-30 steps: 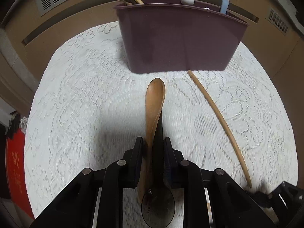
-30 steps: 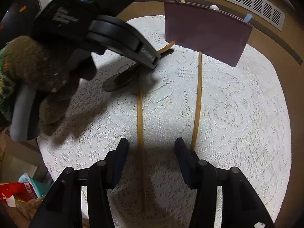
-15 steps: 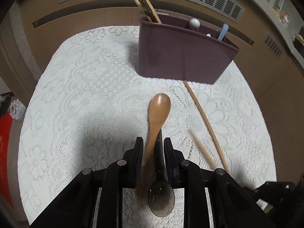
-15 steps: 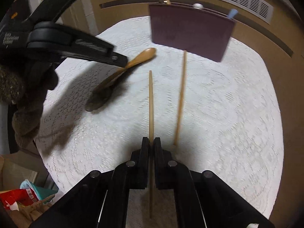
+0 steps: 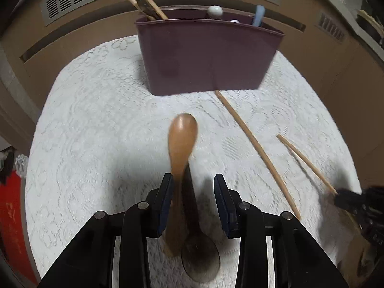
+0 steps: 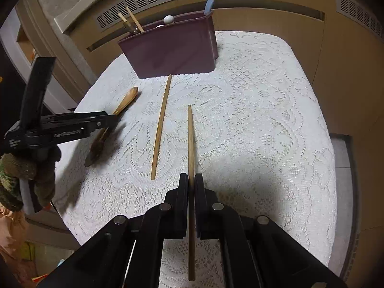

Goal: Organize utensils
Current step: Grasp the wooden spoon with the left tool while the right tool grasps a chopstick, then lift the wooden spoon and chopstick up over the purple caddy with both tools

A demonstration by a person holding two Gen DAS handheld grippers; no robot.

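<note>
The left hand-held gripper (image 5: 193, 201) has its jaws wide apart, and the wooden spoon (image 5: 180, 168) leans against only the left jaw, so nothing pinches it. The spoon looks blurry, so it may be slipping or tipping. It could fall flat on the counter (image 5: 96, 132) on top of the dark spoon (image 5: 200, 261) that lies under it, near the front edge. Then it would need a new grab, and the jaws could catch both spoons at once. The right hand-held gripper (image 6: 191, 182) is closed tight on one chopstick (image 6: 190, 139), which points out toward the bin (image 6: 172, 48). The jaws hold this thin stick around its middle, and a long part sticks out in front. It could swing or twist in the jaws if its tip bumps the bin wall. The other chopstick (image 6: 160, 124) lies flat on the counter just to the left, and its far end almost touches the bin. A low move to the bin could knock it and roll it away. The bin stands near the back edge of the counter and holds sticks in its left part. A hard push with the held stick could slide the bin back toward that edge.
</note>
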